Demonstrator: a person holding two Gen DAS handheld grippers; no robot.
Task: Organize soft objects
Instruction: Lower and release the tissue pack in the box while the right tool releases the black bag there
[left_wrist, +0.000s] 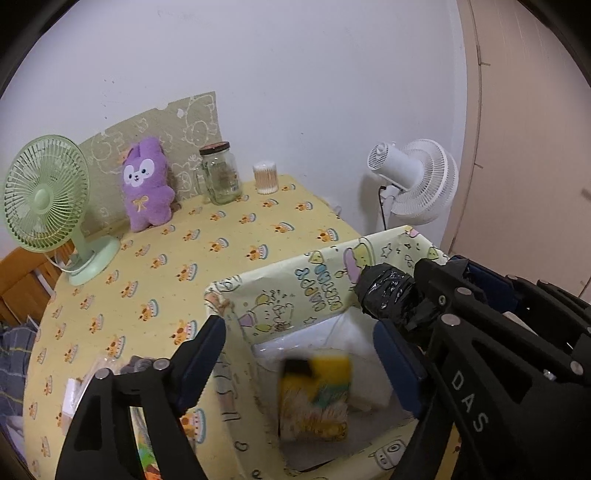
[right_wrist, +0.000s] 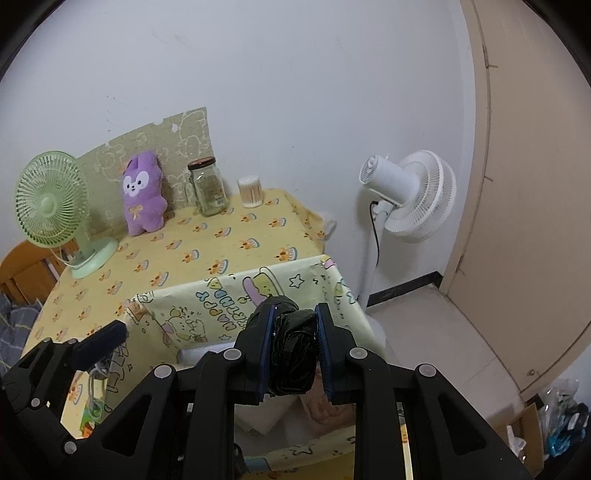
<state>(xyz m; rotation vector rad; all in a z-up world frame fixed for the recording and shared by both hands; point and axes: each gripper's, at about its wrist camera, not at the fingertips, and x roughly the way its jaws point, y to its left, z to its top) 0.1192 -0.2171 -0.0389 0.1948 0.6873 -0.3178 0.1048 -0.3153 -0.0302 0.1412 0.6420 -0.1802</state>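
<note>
The yellow storage box (right_wrist: 325, 295) stands at the table's near edge, directly under both grippers. The right gripper (right_wrist: 293, 354) pinches a black wrapped bundle (right_wrist: 293, 350), long axis pointing forward over the box. The left gripper (left_wrist: 299, 354) is spread wide above a blurred yellow packet (left_wrist: 314, 398) inside.

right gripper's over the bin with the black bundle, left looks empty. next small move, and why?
Probably lower the right gripper a little and open it. It is shut on the black bundle above the storage bin, where a blurred yellow packet already lies. The left gripper is open and holds nothing.
</note>
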